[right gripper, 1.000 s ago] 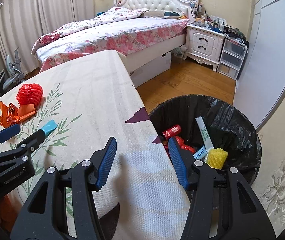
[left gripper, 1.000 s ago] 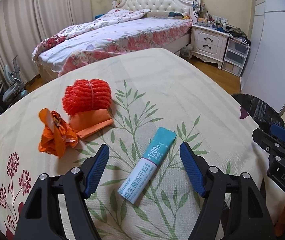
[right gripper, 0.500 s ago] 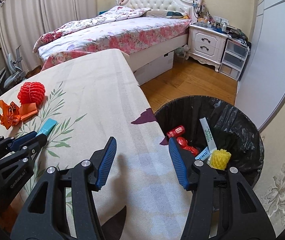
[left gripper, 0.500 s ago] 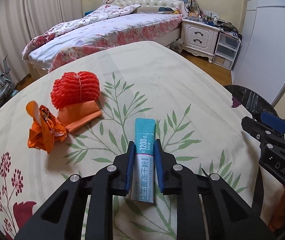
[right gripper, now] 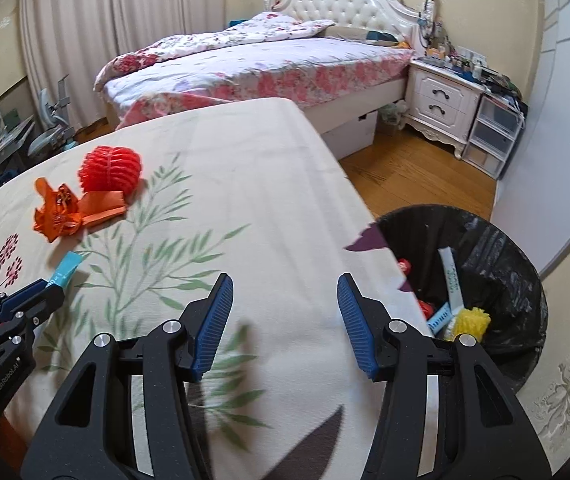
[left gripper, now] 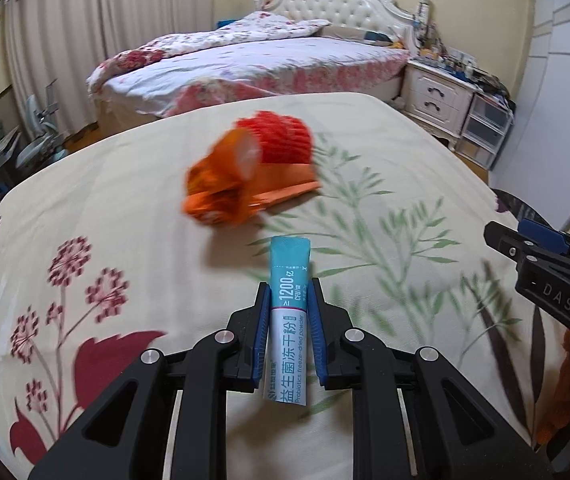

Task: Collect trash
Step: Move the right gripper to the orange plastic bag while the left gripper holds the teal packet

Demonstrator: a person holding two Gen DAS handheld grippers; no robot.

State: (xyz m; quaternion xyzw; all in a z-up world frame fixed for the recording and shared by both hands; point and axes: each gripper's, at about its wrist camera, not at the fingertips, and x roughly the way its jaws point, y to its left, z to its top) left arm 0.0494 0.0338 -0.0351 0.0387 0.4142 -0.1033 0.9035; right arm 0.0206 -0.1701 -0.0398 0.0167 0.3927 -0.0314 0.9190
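Observation:
My left gripper (left gripper: 288, 300) is shut on a teal-and-white probiotic powder sachet (left gripper: 288, 320) and holds it lifted off the floral tablecloth (left gripper: 125, 208). Beyond it lie a crumpled orange wrapper (left gripper: 217, 196), an orange paper piece (left gripper: 285, 184) and a red foam net (left gripper: 285, 140). In the right wrist view my right gripper (right gripper: 283, 300) is open and empty above the table's right part, next to the black-lined trash bin (right gripper: 497, 248). The left gripper (right gripper: 33, 304) with the sachet (right gripper: 63, 268) shows at its left.
The bin holds a yellow foam net (right gripper: 471, 320), a sachet (right gripper: 451, 276) and red items (right gripper: 405, 268). A bed (right gripper: 265, 60), a white nightstand (right gripper: 441, 104) and plastic drawers (right gripper: 493, 136) stand behind. The right gripper shows at the right edge of the left wrist view (left gripper: 541, 260).
My left gripper closed on the sachet and has lifted it off the cloth, swinging so the orange trash shifts right in view. The right gripper stayed open and drifted slightly left over the table.

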